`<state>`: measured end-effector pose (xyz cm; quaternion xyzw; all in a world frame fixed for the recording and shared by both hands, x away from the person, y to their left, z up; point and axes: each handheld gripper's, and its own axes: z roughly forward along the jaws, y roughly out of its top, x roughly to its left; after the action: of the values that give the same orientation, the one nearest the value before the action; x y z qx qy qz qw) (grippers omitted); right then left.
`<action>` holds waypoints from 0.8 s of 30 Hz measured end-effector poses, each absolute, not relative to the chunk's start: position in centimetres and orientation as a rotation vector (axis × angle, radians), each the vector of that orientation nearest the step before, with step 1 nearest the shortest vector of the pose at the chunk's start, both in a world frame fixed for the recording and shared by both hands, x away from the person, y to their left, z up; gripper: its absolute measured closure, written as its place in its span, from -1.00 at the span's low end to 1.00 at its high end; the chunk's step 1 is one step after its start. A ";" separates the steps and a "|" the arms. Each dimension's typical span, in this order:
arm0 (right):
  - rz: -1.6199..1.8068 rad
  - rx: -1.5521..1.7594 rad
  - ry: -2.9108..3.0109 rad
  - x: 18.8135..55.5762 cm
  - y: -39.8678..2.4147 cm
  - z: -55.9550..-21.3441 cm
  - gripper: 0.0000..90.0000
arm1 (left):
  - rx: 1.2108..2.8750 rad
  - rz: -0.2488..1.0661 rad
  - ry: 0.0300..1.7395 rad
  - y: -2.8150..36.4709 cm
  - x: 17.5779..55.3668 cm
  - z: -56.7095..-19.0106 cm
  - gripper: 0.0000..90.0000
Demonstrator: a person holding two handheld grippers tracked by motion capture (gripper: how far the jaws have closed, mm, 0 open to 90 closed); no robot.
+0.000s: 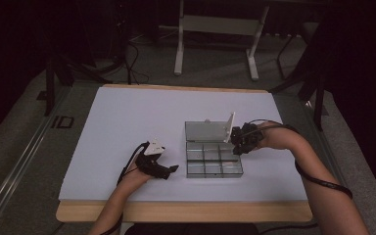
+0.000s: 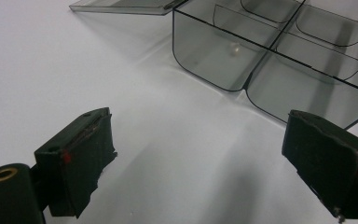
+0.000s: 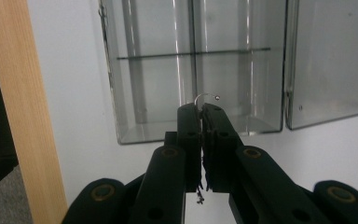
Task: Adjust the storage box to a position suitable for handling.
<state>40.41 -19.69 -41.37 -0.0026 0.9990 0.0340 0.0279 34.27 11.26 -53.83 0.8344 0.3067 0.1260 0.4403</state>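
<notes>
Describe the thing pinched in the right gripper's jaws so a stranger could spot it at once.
Start at the clear compartment box on the white table, its lid lying open behind it. At its right edge the right gripper hangs with jaws shut. Poking from their tips is a small wire hook, curved and ending in a tiny bead, unlike the pale bead lying loose in a compartment.

- Tiny wire hook [image 3: 205,96] w/ bead tip pokes out past my right gripper [image 3: 200,108] tips; rest of it hidden btwn the pressed jaws, can't tell what it is.
- Small pale bead [image 2: 234,48] in near-left box [image 2: 223,56] compartment: blurred.
- Box far side cut off by frame edge in left gripper view.
- Open lid [image 3: 331,60] cut off at right in right gripper view.
</notes>
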 end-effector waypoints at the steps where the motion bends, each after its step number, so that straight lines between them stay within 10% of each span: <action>1: 0.100 -0.017 3.084 40.4 -19.5 -41.4 0.92 | 2.071 0.313 0.762 11.3 34.3 -53.8 -0.79; 24: 0.133 -0.106 3.087 40.2 -15.0 -42.4 0.92 | 2.069 0.313 0.760 11.3 34.3 -53.8 -0.79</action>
<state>40.20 -15.02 -42.37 -0.0342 0.9982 0.0429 0.0249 34.25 11.26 -53.83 0.8337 0.3063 0.1261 0.4418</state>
